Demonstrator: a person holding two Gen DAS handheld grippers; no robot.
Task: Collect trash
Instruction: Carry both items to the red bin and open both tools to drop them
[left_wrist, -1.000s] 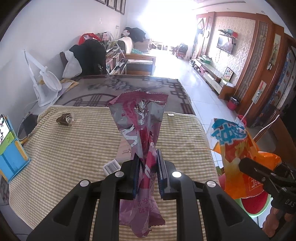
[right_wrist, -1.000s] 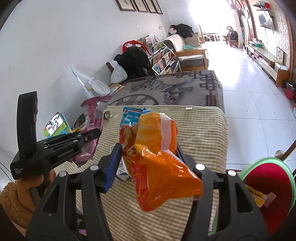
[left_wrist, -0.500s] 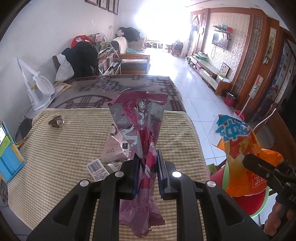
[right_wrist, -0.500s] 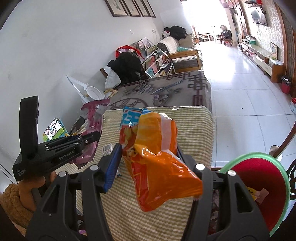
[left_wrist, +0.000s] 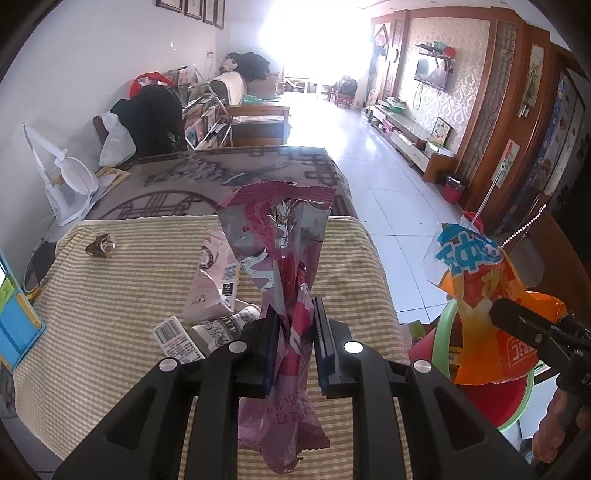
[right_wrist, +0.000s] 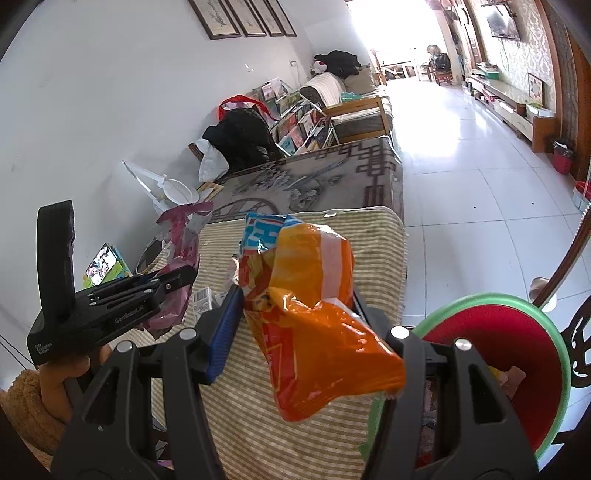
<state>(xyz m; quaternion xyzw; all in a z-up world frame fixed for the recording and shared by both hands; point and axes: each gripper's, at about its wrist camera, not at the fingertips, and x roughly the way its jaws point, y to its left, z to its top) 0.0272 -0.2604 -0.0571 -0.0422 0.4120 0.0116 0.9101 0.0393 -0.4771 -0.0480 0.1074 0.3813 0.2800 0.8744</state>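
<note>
My left gripper (left_wrist: 294, 343) is shut on a crumpled magenta foil wrapper (left_wrist: 280, 251), held upright above the striped tablecloth (left_wrist: 110, 295). My right gripper (right_wrist: 295, 325) is shut on a puffy orange and blue snack bag (right_wrist: 314, 314), also seen at the right of the left wrist view (left_wrist: 480, 295). A red bin with a green rim (right_wrist: 517, 354) stands off the table's right edge, just right of the orange bag. More litter lies on the cloth: a pink carton (left_wrist: 214, 280), a barcode packet (left_wrist: 177, 338) and a small brown wrapper (left_wrist: 100, 245).
A blue toy tablet (left_wrist: 14, 325) sits at the table's left edge. Behind the table is a patterned grey cover (left_wrist: 221, 177), a white fan (left_wrist: 62, 177) and a bookshelf (right_wrist: 303, 125). White tiled floor (right_wrist: 480, 184) opens to the right. A hand and a brown fuzzy sleeve (right_wrist: 18, 406) hold the left gripper.
Both grippers have shifted rightward with their bags. The red bin shows more in the right wrist view, and the pink carton and barcode packet have come into sight in the left one.
</note>
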